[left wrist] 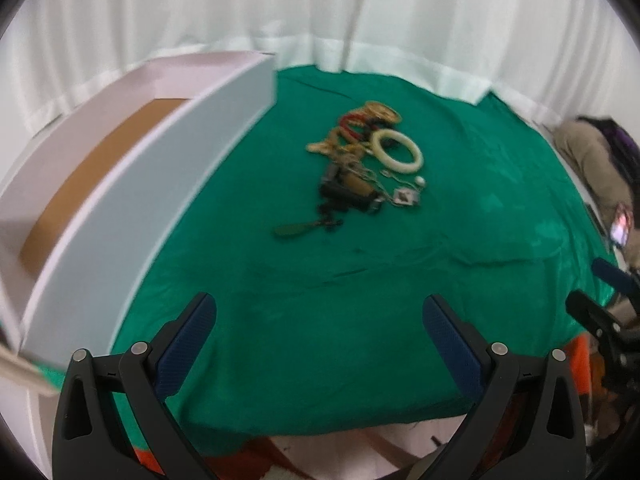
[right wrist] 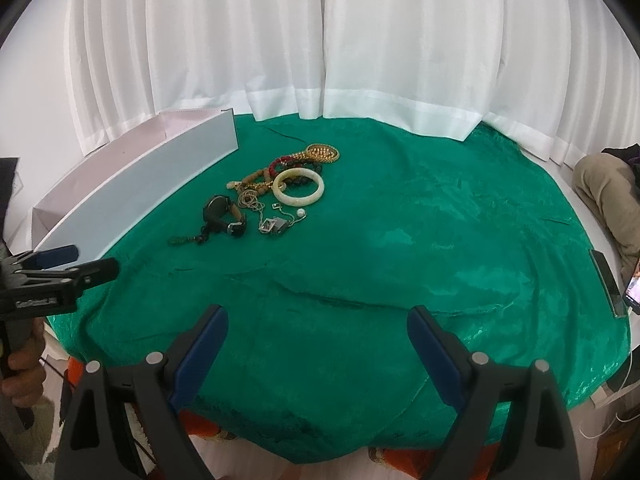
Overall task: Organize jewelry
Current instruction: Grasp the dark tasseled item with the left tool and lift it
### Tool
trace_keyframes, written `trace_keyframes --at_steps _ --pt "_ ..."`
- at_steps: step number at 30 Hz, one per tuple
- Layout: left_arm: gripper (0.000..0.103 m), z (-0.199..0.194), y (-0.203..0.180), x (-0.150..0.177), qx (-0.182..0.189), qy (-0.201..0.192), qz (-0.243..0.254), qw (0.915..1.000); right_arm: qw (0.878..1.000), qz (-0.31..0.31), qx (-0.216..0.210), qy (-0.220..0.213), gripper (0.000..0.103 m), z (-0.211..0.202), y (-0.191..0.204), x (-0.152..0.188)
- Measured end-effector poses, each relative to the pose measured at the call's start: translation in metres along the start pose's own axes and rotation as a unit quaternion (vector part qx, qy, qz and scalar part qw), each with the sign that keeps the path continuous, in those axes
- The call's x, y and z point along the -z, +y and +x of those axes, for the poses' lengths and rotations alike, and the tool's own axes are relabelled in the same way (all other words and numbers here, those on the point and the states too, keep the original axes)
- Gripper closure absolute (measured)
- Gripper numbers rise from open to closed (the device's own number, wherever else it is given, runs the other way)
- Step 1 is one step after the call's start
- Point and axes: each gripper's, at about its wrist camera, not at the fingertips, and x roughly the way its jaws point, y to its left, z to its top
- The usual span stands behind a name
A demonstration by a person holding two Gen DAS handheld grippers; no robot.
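Observation:
A heap of jewelry lies on the green cloth: a cream bangle, a gold chain, red beads, a dark wristwatch, thin chains with a small pendant and a pearl. The heap also shows in the left wrist view, with the bangle at its right. A long white box with a brown floor stands at the left. My left gripper is open and empty, near the table's front edge. My right gripper is open and empty, well short of the heap.
White curtains hang behind the table. A seated person and a phone are at the right edge. The left gripper shows at the left of the right wrist view, next to the box.

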Motion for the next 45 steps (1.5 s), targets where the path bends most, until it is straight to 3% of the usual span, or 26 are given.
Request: trace_keyframes --at_steps 3,8,13,15,16,17,18,19,20,26,29,31,35,38,44,45 --pt "0.001 0.022 -0.010 -0.021 0.008 0.006 0.026 0.9996 1.000 -0.007 -0.002 -0.001 0.010 -0.001 0.002 0.000" --pt "0.001 0.059 0.009 -0.063 0.036 0.023 -0.034 0.9985 1.000 -0.006 0.004 -0.006 0.010 -0.003 -0.002 0.000" --pt "0.005 0.110 0.006 -0.088 -0.005 0.048 -0.022 0.9986 1.000 0.006 -0.001 0.004 0.010 0.004 -0.009 0.000" --pt "0.025 0.130 0.006 -0.093 -0.005 0.072 -0.020 0.9972 1.000 0.004 -0.002 0.005 0.010 0.005 -0.009 0.000" --pt "0.030 0.138 0.006 -0.095 0.000 0.086 -0.022 0.9961 1.000 0.004 -0.002 0.005 0.010 0.005 -0.009 0.001" --pt "0.043 0.144 0.007 -0.097 0.005 0.097 -0.024 0.9950 1.000 0.003 -0.002 0.005 0.010 0.006 -0.009 0.001" --pt "0.069 0.148 0.007 -0.097 0.009 0.106 -0.025 0.9940 1.000 0.004 -0.002 0.005 0.010 0.006 -0.010 0.001" --pt "0.086 0.152 0.007 -0.098 0.022 0.116 -0.028 0.9926 1.000 0.005 -0.001 0.006 0.010 0.006 -0.010 0.001" --pt "0.090 0.152 0.007 -0.098 0.029 0.120 -0.029 0.9920 1.000 0.007 0.000 0.007 0.010 0.007 -0.012 0.001" --pt "0.094 0.101 0.023 -0.100 0.050 0.067 -0.053 0.9951 1.000 0.020 -0.014 -0.003 0.010 0.011 -0.019 -0.007" --pt "0.094 0.067 0.039 -0.098 0.053 0.041 -0.073 0.9951 0.997 0.023 -0.076 -0.022 0.010 0.016 -0.018 -0.020" --pt "0.095 0.048 0.051 -0.093 0.048 0.031 -0.086 0.9947 0.989 0.006 -0.145 -0.006 0.010 0.036 -0.008 -0.035" --pt "0.095 0.032 0.070 -0.081 0.015 0.022 -0.102 0.9944 0.982 -0.045 -0.177 0.042 0.011 0.100 0.032 -0.060" --pt "0.095 0.020 0.084 -0.067 0.005 0.021 -0.112 0.9935 0.972 -0.083 -0.204 0.084 0.038 0.153 0.071 -0.076" --pt "0.094 -0.006 0.106 -0.043 -0.014 0.013 -0.126 0.9918 0.971 -0.093 -0.191 0.111 0.040 0.227 0.103 -0.093" --pt "0.094 -0.008 0.108 -0.041 -0.016 0.011 -0.128 0.9916 0.969 -0.100 -0.195 0.112 0.050 0.231 0.108 -0.093"
